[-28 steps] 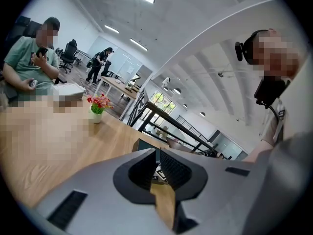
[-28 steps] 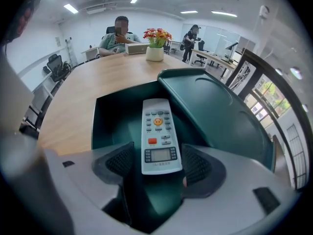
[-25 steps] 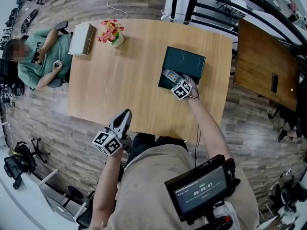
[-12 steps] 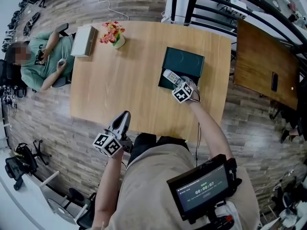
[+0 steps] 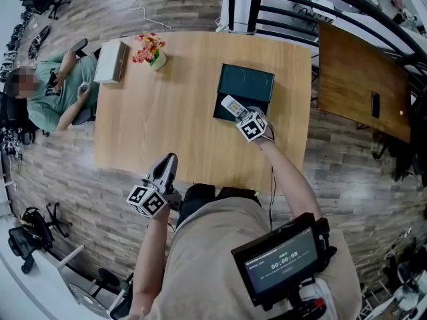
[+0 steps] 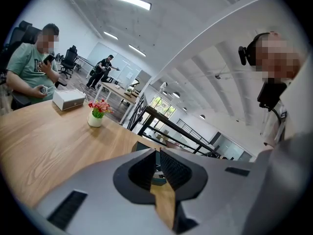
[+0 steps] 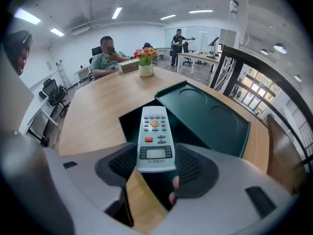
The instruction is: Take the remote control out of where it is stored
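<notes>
Remote (image 7: pixel 155 140) lift-out from box (image 5: pixel 248 84), nearly done.
Right gripper (image 7: pixel 156 168), jaws just closed, clamps it at 1 o'clock; left gripper (image 6: pixel 157 169) closed, empty. Next: set it on table (image 5: pixel 167 112).

— How much of the remote (image 5: pixel 231 104) shows in the head view?
— Just the far end. The right gripper (image 5: pixel 241 114) covers the rest, plus a corner of the box (image 5: pixel 250 82).
— Inside the box?
— Too dark to tell. Print on the buttons (image 7: pixel 155 119) is too small to read.
</notes>
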Tool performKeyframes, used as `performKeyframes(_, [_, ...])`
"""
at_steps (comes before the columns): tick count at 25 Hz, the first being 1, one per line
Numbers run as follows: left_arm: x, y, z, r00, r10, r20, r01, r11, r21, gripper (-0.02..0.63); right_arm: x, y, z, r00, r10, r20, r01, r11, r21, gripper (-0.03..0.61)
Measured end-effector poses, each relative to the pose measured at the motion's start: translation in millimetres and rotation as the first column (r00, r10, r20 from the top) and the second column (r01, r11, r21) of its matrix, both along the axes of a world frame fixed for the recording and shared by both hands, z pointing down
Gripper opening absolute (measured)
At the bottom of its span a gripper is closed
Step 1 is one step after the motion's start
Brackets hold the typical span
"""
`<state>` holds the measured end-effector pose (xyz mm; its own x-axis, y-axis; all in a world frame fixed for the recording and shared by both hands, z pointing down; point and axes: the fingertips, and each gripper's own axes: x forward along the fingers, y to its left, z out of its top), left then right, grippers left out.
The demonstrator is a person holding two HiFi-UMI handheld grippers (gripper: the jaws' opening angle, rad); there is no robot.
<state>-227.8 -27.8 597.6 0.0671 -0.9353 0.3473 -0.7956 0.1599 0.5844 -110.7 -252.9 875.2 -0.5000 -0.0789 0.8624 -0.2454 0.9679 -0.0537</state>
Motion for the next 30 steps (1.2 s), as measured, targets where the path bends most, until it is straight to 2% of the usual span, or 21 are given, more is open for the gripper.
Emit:
performKeyframes(7, [2,7,-3,1.0,-0.009,-0.005,0.009,1.0,0.009,0.008,1,3,-16,0.998,0.035,0.047,-0.034,0.999,-0.029,0.247])
performKeyframes(16, [8,3,-10,1.0,-0.024,-0.021,0.025,0.999,0.045,0.008,6,-1,-56,0.993,0.042,0.11,-0.04,0.999,-0.025,0.247])
performKeyframes(21, [14,-1,-22,0.998,-0.022,-0.056,0.027,0.995,0.093,0.008,7,-7,-96,0.981,0.053,0.186,-0.053,0.999,-0.008,0.247])
performKeyframes(30, [9,-11,-51,0.998,0.01,-0.061,0.002,0.982,0.189,0.008,29,-21,-196,0.934,0.112,0.338,-0.133,0.99,0.042,0.246])
